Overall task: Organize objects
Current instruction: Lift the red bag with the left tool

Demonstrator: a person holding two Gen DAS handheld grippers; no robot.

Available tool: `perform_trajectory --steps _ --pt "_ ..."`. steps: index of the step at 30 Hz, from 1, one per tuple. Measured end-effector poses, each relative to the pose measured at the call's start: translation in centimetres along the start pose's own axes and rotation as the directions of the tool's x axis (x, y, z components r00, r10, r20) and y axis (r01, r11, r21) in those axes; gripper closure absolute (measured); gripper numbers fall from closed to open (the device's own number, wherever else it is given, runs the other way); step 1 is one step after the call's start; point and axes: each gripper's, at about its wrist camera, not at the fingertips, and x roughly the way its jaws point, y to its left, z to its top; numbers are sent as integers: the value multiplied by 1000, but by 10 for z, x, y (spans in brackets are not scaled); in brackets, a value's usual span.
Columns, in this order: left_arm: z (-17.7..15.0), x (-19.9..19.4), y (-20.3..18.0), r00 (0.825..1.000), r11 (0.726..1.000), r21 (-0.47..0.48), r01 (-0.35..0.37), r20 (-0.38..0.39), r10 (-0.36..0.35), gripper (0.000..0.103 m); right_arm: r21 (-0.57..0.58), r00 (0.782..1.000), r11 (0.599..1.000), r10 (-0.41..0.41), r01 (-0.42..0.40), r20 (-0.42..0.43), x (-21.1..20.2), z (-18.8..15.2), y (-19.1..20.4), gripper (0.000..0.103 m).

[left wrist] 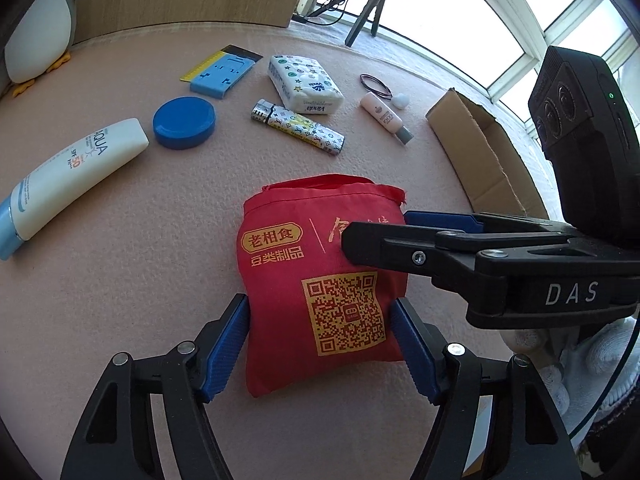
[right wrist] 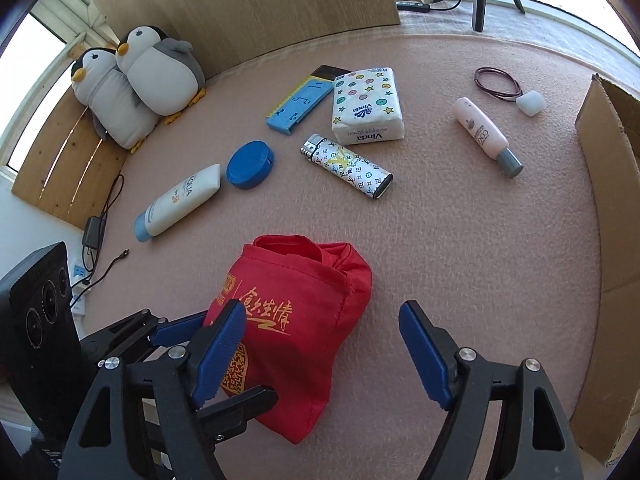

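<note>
Pink felt covers the desk (right wrist: 460,240), with windows behind and a cardboard box (right wrist: 612,220) at its right edge. I see the red drawstring bag (left wrist: 320,264) lying near me, its mouth turned away. My left hand-held gripper (left wrist: 320,344) points steeply down and straddles the bag's lower half, blue pads just beside the cloth on both sides, apart rather than visibly clamped. My right hand-held gripper (right wrist: 324,344), also angled down, stands apart: one pad lies over the bag, the other hangs over bare felt. I judge the soft cloth may bunch or slide, so a pinch could catch one layer only and the mouth stay shut.
</note>
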Motion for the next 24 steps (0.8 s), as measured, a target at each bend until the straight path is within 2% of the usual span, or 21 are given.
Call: perform_trajectory --steps 2,4,9,13,19,24 --pt "0 1 1 1000 1000 -5 3 1 -3 29 2 1000 1000 15 -15 -15 5 0 0 30" --pt "0 0 0 1000 1000 -8 2 7 -2 31 7 999 999 47 -47 -27 8 1 1 38" --pt "3 -3 -6 1000 1000 -25 9 22 -8 34 5 998 999 51 -51 -22 7 2 0 43" --pt "9 -9 -22 999 1000 -3 14 46 -13 34 -6 999 999 37 -37 8 -6 1 -1 45" --pt "28 -22 -61 994 998 52 44 102 -49 38 14 996 1000 22 -23 87 -46 0 -16 45" --pt "46 -20 -110 989 988 134 74 118 -90 38 65 988 998 2 -12 156 -84 -5 -44 45"
